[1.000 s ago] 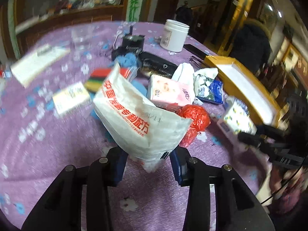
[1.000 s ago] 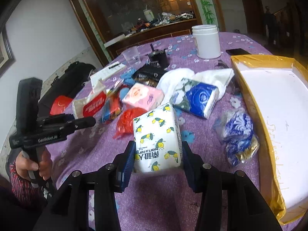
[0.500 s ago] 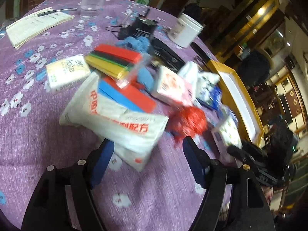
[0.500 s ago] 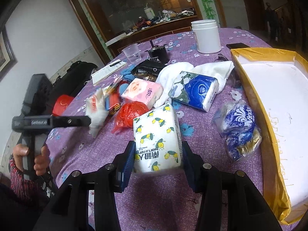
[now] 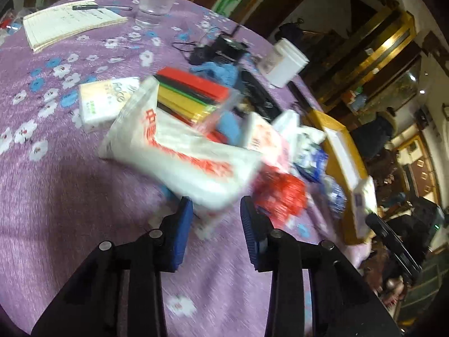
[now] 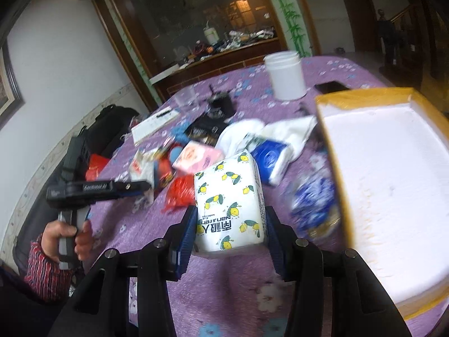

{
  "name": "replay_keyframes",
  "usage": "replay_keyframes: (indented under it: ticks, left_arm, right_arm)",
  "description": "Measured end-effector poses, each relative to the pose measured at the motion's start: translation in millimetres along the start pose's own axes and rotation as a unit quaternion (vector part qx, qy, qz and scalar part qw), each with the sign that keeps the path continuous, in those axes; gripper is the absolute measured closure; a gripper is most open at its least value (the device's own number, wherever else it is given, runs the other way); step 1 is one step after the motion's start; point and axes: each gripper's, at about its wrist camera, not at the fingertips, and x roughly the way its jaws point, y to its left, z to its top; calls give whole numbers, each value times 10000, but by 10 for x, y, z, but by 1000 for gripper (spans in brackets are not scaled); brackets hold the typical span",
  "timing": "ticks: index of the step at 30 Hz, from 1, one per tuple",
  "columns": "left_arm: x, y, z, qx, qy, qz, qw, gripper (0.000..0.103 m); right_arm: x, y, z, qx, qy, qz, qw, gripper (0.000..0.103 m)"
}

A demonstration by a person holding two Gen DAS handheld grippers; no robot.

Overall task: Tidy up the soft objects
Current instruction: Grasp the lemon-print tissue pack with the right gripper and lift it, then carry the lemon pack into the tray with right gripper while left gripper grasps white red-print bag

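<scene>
Fingers (image 5: 182, 224) of the left gripper (image 5: 216, 210) have just been closing. Their blue pads now sit against the narrow bottom corner of a white bag with red lettering (image 5: 179, 154), which lies between them. The picture is smeared, but it looks like a pinch on that corner. The rest of the bag slants away up and to the left over the purple flowered worktop (image 5: 56, 168).

Far left on the worktop are a lined notepad (image 5: 67, 22) with a pen on it and a clear cup (image 5: 153, 5). Nearer lies a small pale tissue pack (image 5: 103, 101), just beside the bag's top end. Behind the bag is a stack of red, green and yellow strips (image 5: 190, 92). To its right come a pink pack (image 5: 261, 137) and a crumpled red plastic bag (image 5: 280, 193), close to the right finger. A white jar (image 5: 286, 64) stands further back.

From the other side, a hand (image 6: 67, 236) in a red striped sleeve (image 6: 47, 269) grips the left tool's handle.

The right gripper (image 6: 230, 224) is clamped on a lemon-print tissue pack (image 6: 230, 196), one pad flat on each side. The pack stands on end between them. Behind it lie white cloth (image 6: 291, 129) and a blue tissue pack (image 6: 270, 157). To its right is a crinkly blue-and-white packet (image 6: 317, 199), right against the yellow-rimmed box (image 6: 331, 151), whose white floor is bare.
</scene>
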Motion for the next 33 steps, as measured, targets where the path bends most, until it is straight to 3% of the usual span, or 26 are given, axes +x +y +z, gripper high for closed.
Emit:
replay_keyframes:
  ticks: [1,3,4,6,9,13,15,16,17,21,25,29,33]
  left_arm:
    - [-31,-23,-17,-69,119,-201,9997,68]
    - [-60,-11,-23,-242,308,-391,9985,43]
    - [-76,16,-20,-406,332,-446,9976,26]
    - [-144,106,5,-768,72,-497,9958,25]
    - [-191,202,63,-1131,-210,-221,9931,25]
    - [21,239,143,-1219,-212,423,9914,25]
    - [71,230,167,-1152,-439,605,9905,26]
    - [96,202,191,-1024,-550,734,9905,36]
    - [113,203,201,-966,-570,713,9911,53]
    - [111,259,210,-723,-704,520,9935,57]
    - [-8,190,174,-354,-728,407,9959,69]
    - [-106,25,151,67,-685,314,9971,75]
    - [-61,39,175,72,-588,259,9979,78]
  right_arm:
    - [-42,-13,21,-19,-44,-55,10000,55]
    - [-105,-44,47,-13,-121,-127,9998,55]
    - [-119,-57,53,-1,-134,-131,9998,55]
    - [-149,-94,65,30,-182,-152,9997,55]
    - [-210,-145,102,98,-269,-148,9995,55]
    - [-368,-252,180,110,-395,-339,9986,55]
    - [-452,-341,247,170,-469,-544,9973,55]
    - [-481,-392,283,193,-485,-630,9966,55]
    - [-505,-456,325,228,-478,-749,9958,55]
    - [-543,-679,393,289,-379,-1129,9925,55]
    - [-440,-936,424,471,-81,-1397,9890,55]
    - [-224,-1109,512,599,297,-1602,9848,55]
    - [152,-1165,647,562,711,-1754,9803,55]
